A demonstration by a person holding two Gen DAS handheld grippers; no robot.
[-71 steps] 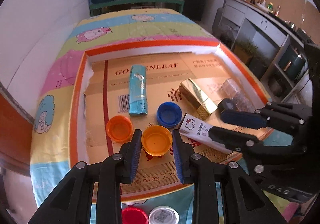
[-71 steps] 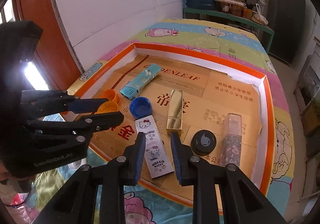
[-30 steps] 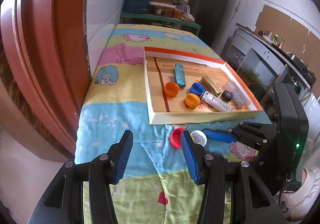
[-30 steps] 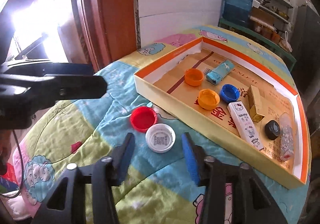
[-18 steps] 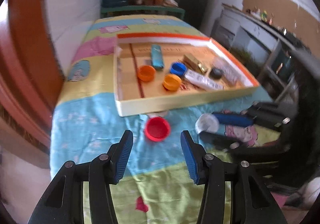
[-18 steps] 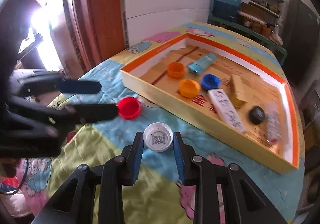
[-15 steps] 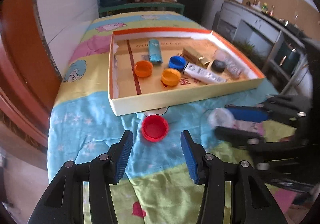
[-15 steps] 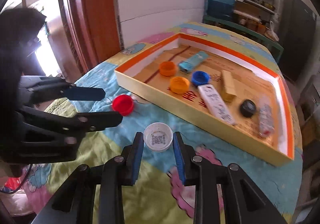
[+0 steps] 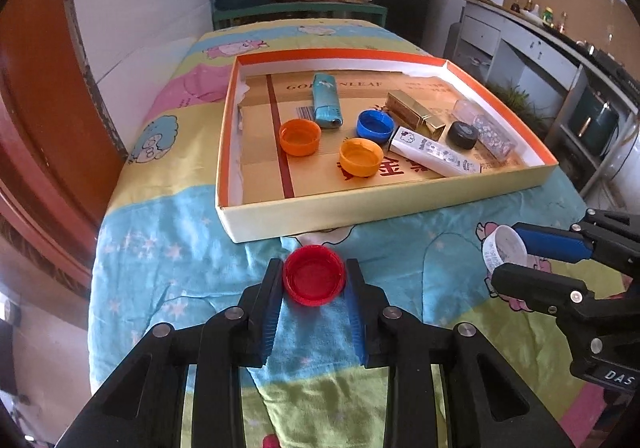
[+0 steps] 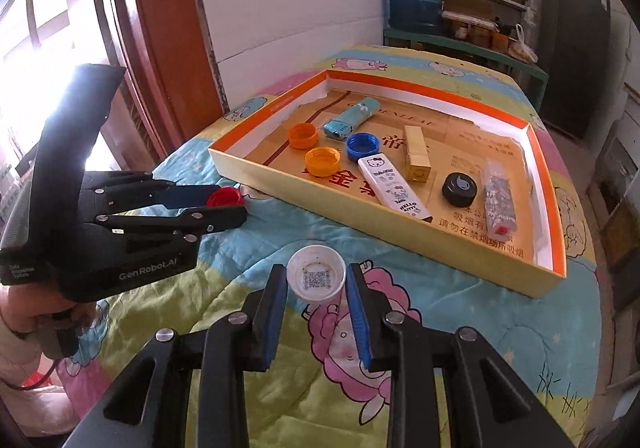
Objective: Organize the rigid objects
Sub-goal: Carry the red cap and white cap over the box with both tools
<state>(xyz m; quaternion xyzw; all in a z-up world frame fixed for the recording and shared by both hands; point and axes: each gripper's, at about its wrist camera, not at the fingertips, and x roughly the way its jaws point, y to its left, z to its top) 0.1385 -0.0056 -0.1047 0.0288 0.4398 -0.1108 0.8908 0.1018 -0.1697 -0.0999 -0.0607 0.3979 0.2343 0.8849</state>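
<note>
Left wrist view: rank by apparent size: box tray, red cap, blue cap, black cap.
1. box tray
2. red cap, though nearest the camera, so inflated
3. blue cap
4. black cap, also farthest, so true size versus blue is unsure

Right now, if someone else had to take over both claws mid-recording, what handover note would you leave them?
Left claw: jaws have just closed onto the red plastic bottle cap, on the cartoon-print quilt.
Right claw: shut on the white plastic cap, also outside the tray.
Done: two orange caps, blue cap, black cap and four small boxes lie in the orange-rimmed cardboard tray.
Left: carry both caps into the tray.
</note>
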